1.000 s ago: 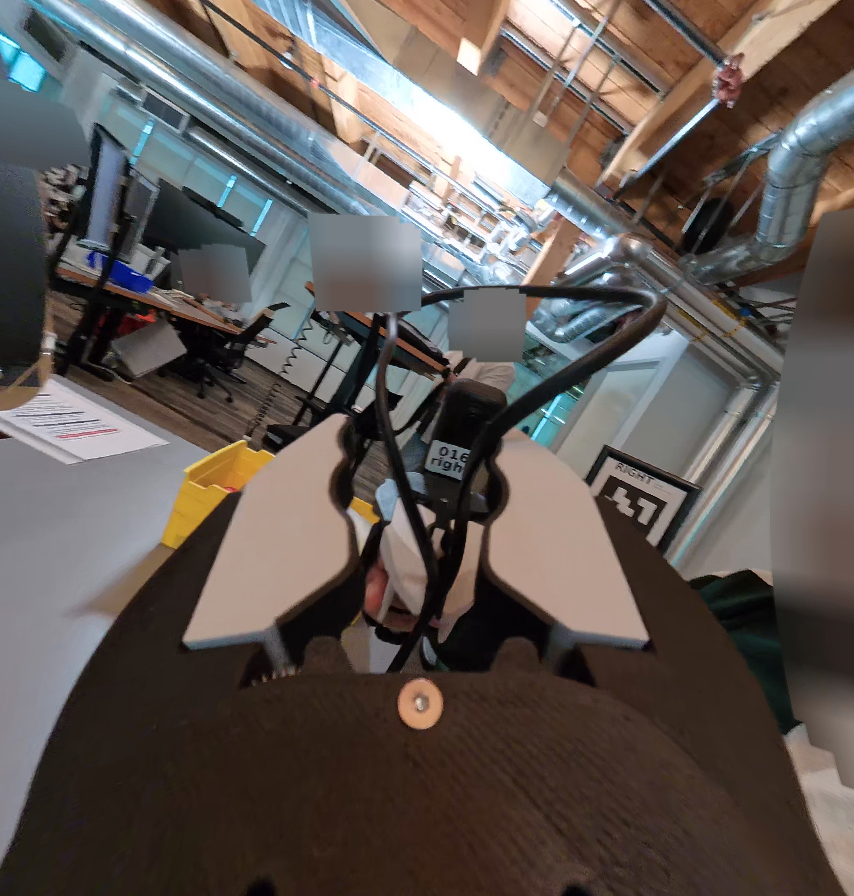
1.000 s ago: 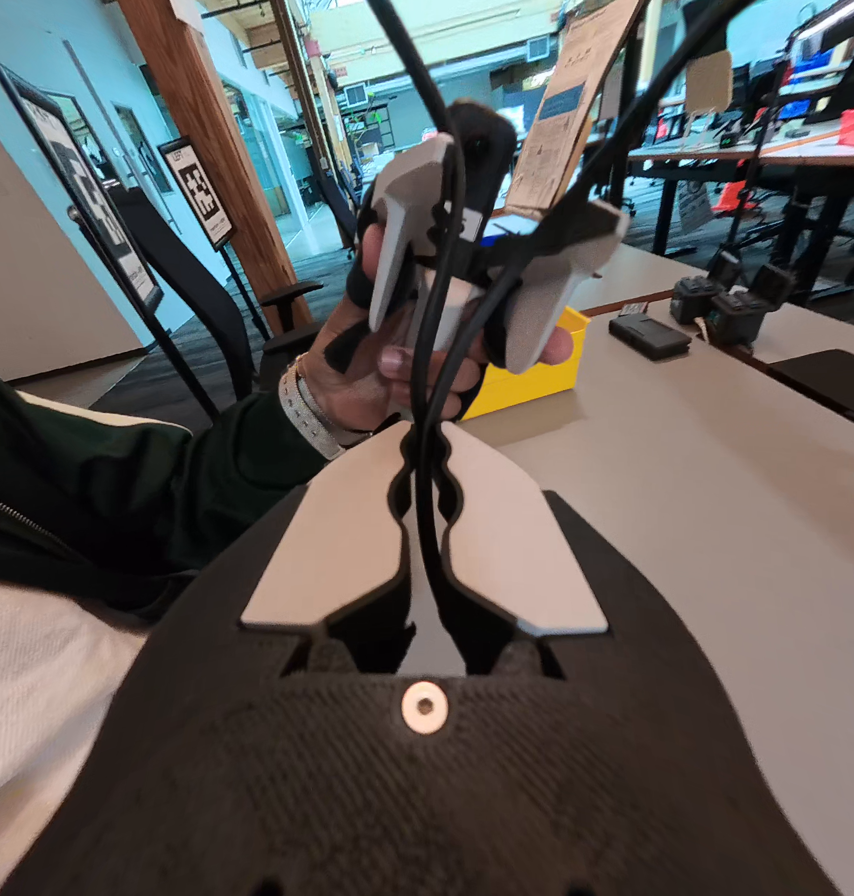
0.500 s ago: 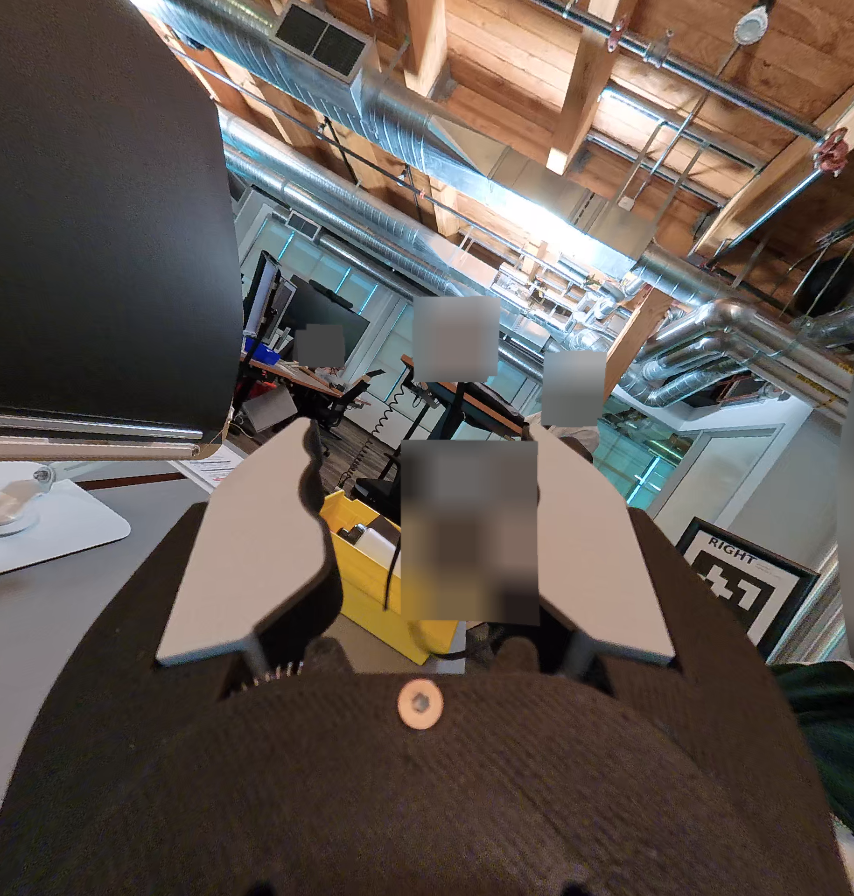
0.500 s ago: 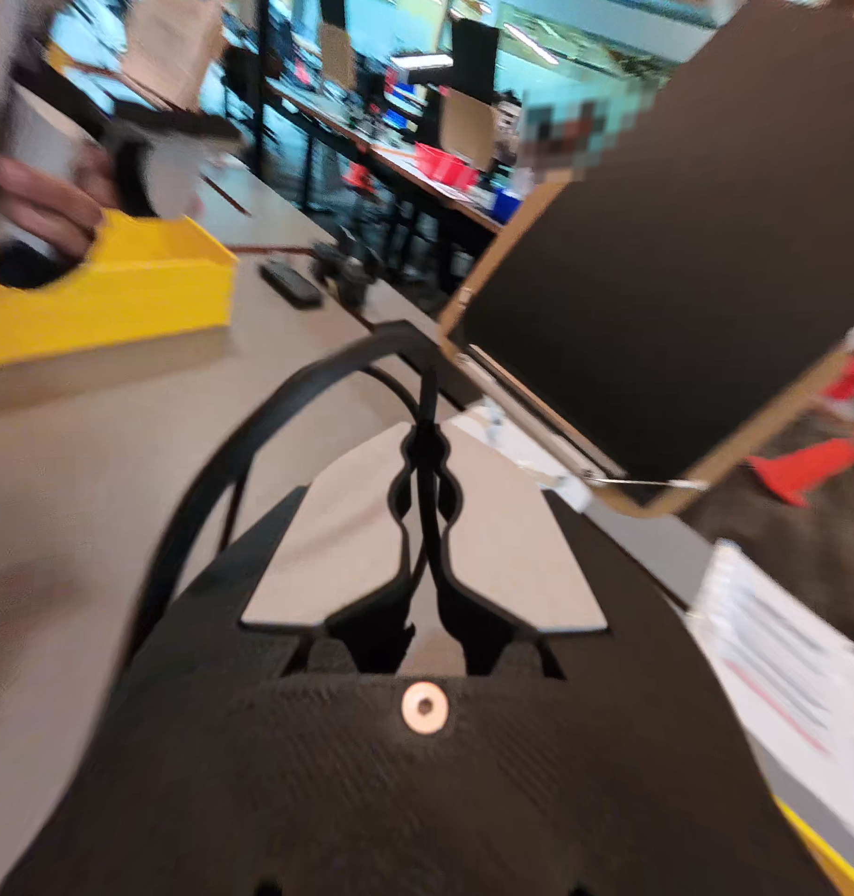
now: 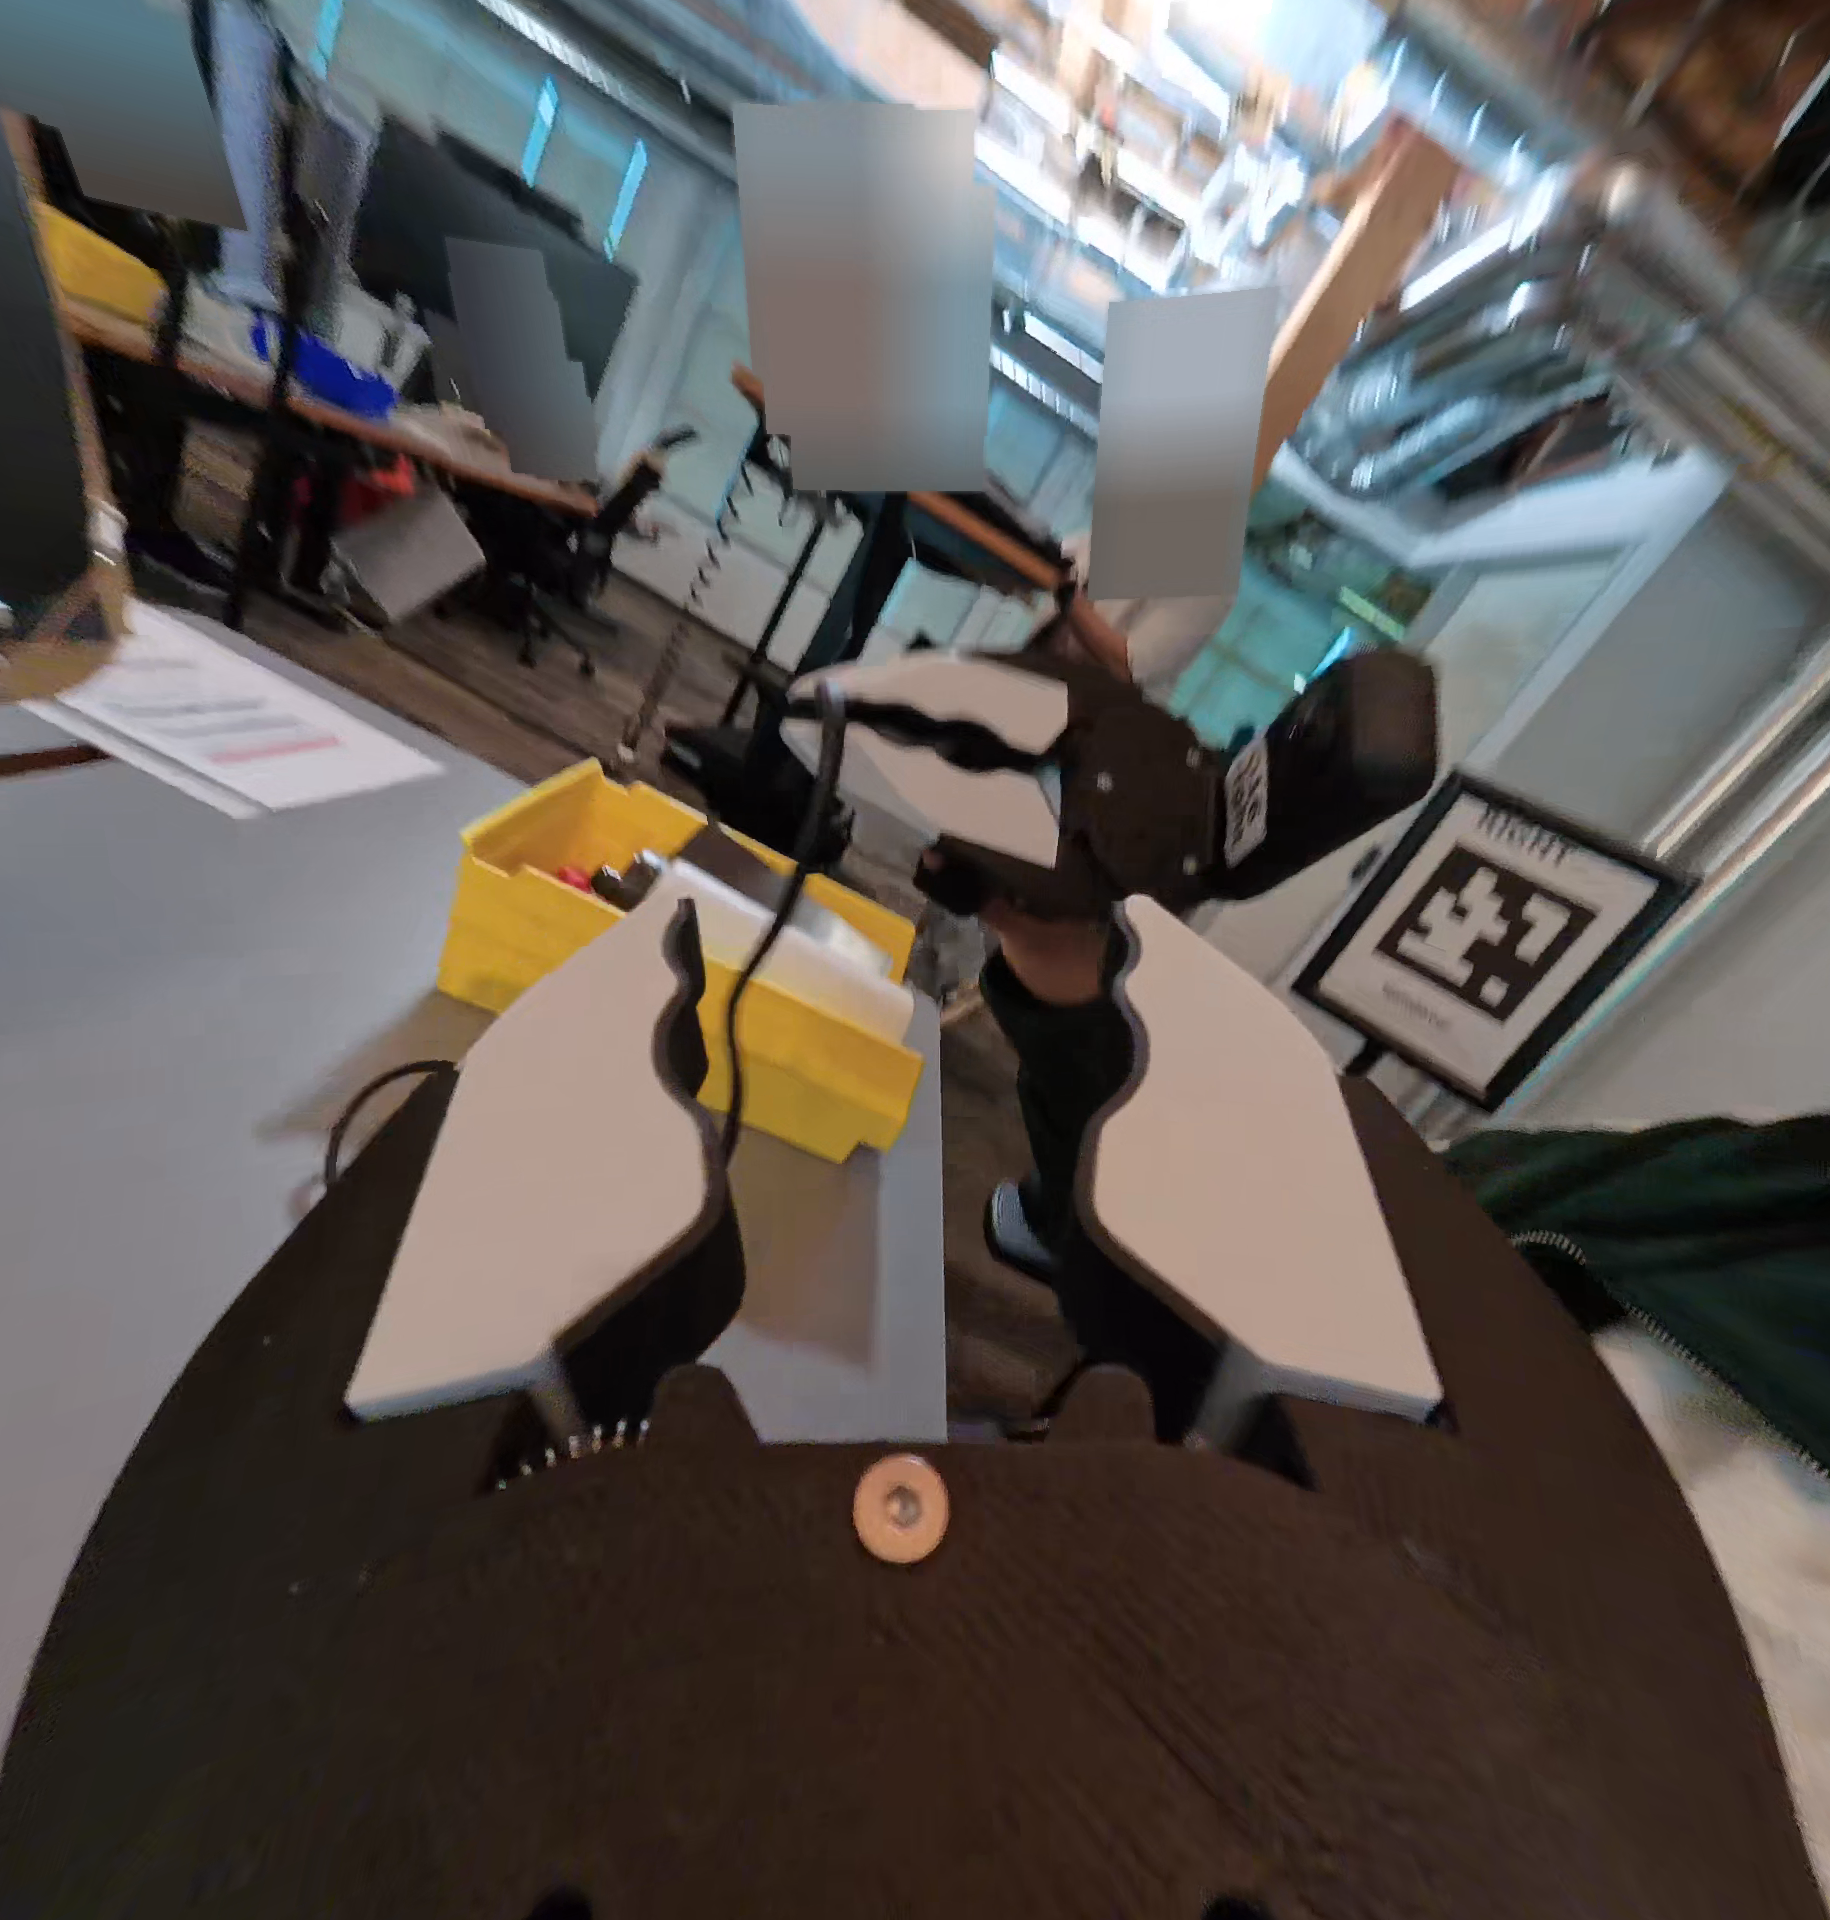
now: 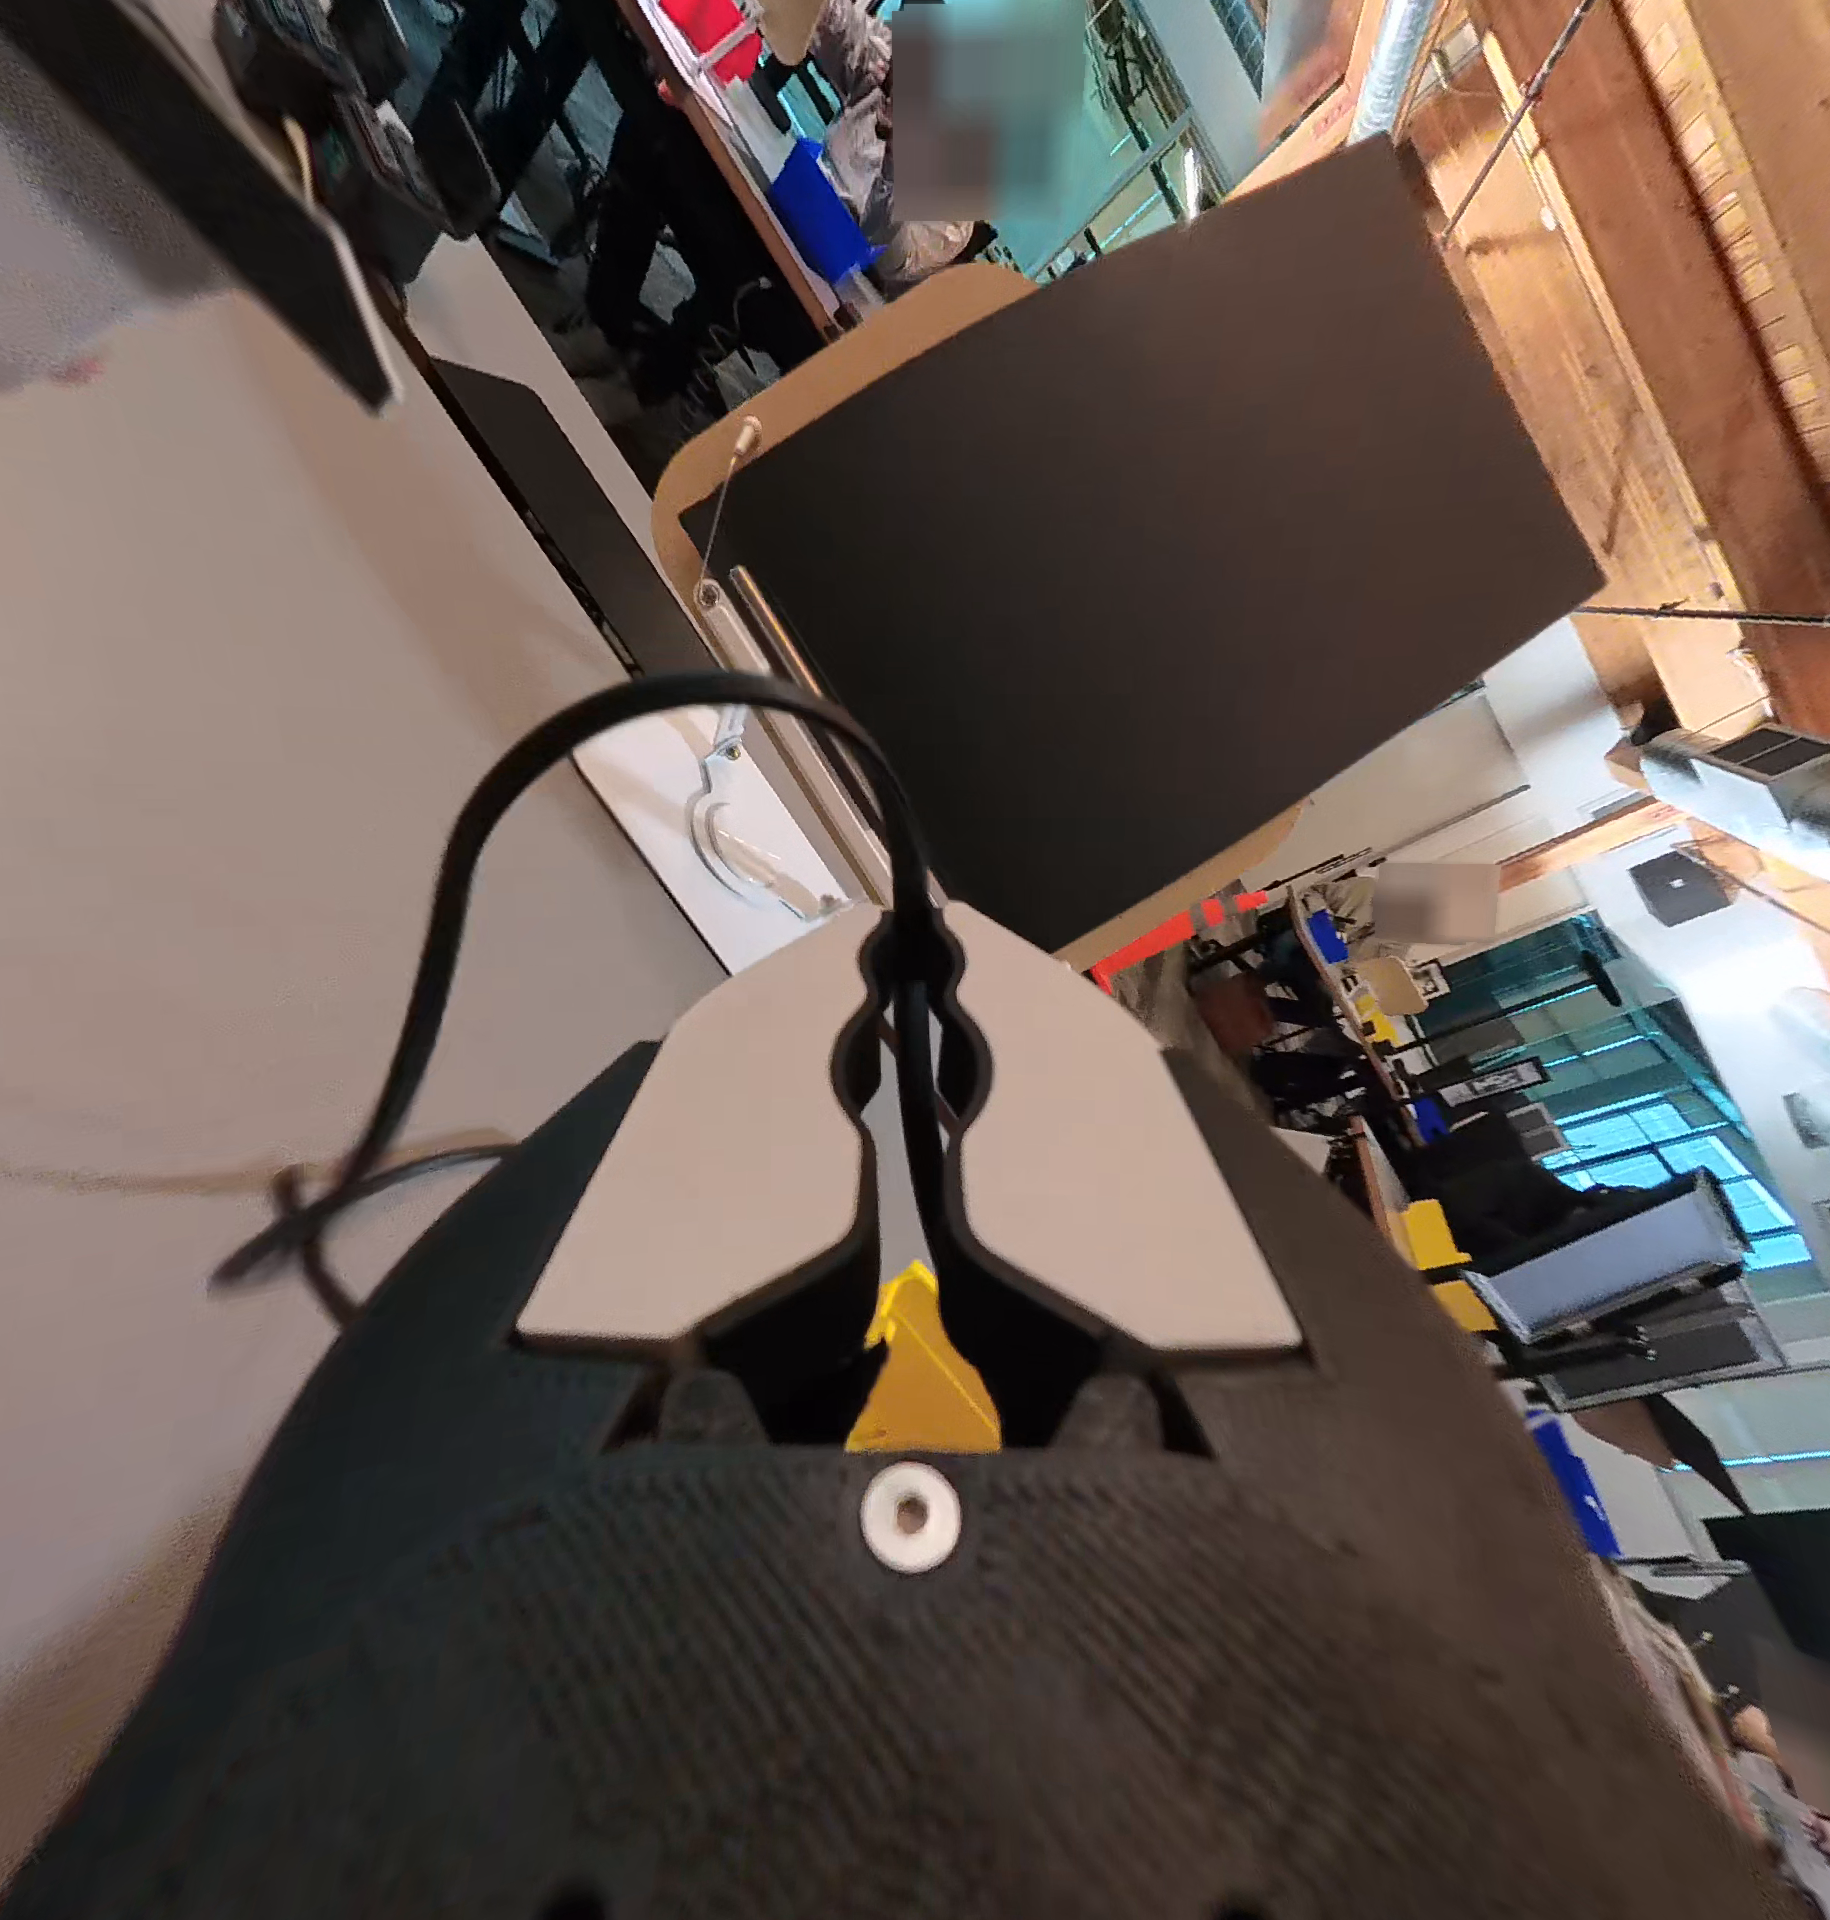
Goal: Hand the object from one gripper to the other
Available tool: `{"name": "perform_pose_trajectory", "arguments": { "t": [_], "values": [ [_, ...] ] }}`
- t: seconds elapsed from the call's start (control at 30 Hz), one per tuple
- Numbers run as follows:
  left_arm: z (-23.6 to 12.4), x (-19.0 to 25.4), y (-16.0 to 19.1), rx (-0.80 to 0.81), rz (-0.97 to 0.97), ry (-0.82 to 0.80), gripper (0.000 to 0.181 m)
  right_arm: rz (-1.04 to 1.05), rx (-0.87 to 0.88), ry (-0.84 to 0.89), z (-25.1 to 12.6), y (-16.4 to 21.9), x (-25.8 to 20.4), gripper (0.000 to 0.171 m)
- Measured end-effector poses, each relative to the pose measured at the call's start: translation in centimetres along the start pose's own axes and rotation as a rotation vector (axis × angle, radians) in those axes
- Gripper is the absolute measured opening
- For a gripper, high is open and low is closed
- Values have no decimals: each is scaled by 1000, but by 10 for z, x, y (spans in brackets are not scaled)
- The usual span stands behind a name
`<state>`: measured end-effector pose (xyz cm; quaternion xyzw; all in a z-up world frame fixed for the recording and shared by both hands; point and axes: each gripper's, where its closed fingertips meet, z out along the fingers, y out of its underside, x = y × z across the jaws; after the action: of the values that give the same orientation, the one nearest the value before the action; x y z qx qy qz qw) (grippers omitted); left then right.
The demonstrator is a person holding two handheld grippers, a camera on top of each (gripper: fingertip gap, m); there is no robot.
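Between the closed right gripper (image 6: 916, 940) jaws, the limp, light black cable (image 6: 495, 821) droops, while the left gripper (image 5: 906, 925) gapes empty.

Bright, even indoor daylight in both wide-angle views, with glare from ceiling lights (image 5: 1233, 31) at upper right. Strong fisheye bending at the edges. Motion blur smearing the background and the yellow bin (image 5: 537, 914); soft shadow beneath it on the bench (image 5: 111, 987). Blown-out window (image 6: 1659, 1143) at right.
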<state>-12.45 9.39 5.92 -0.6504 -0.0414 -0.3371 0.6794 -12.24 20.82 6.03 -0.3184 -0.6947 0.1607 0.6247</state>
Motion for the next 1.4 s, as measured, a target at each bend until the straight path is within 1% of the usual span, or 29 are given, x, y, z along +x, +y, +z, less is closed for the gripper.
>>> {"name": "perform_pose_trajectory", "arguments": {
  "t": [0.1, 0.2, 0.3, 0.43, 0.47, 0.5, 0.6, 0.73, 0.83, 0.93, 0.97, 1.0, 1.07, 1.3, 1.33, 1.37, 1.4],
  "values": [
    [19, 1, 23, -83, 61, -18, 73, -11, 4, 0, -2, -3, -1, 6],
    [27, 0, 30, -82, 127, -50, 70, 15, 33, -23, -6, -11, -3, 6],
    [36, 7, 39, -105, 137, 2, 67, 30, 57, -39, -9, -18, -5, 6],
    [43, 10, 54, -146, 161, 41, 56, 33, 75, -45, -14, -26, -7, 6],
    [44, 10, 58, -160, 178, 44, 48, 41, 83, -51, -15, -29, -7, 6],
    [45, 9, 62, -177, 193, 43, 44, 47, 89, -52, -16, -31, -7, 6],
    [45, 7, 69, -222, 222, 34, 42, 56, 98, -42, -21, -34, -3, 6],
    [46, 7, 69, -205, 250, 43, 35, 112, 130, -63, -26, -38, 1, 6],
    [50, 12, 70, -162, 220, 81, 35, 144, 143, -78, -28, -41, 1, 6],
    [52, 10, 67, -106, 199, 75, 32, 140, 137, -72, -29, -41, 2, 6],
    [51, 10, 66, -97, 199, 80, 23, 138, 136, -70, -30, -42, 1, 6],
    [50, 12, 67, -96, 198, 92, 9, 136, 135, -67, -30, -42, 2, 6],
    [48, 13, 65, -93, 190, 105, 4, 138, 134, -62, -30, -42, 3, 6],
    [38, 17, 49, -73, 188, 94, 4, 164, 146, -46, -27, -37, 8, 6],
    [35, 18, 44, -59, 194, 89, 4, 153, 156, -55, -25, -37, 6, 9],
    [32, 20, 39, -43, 199, 86, 4, 142, 158, -65, -22, -35, 4, 26],
    [29, 23, 32, -25, 206, 83, 4, 139, 143, -76, -18, -31, 2, 52]
  ]
}}
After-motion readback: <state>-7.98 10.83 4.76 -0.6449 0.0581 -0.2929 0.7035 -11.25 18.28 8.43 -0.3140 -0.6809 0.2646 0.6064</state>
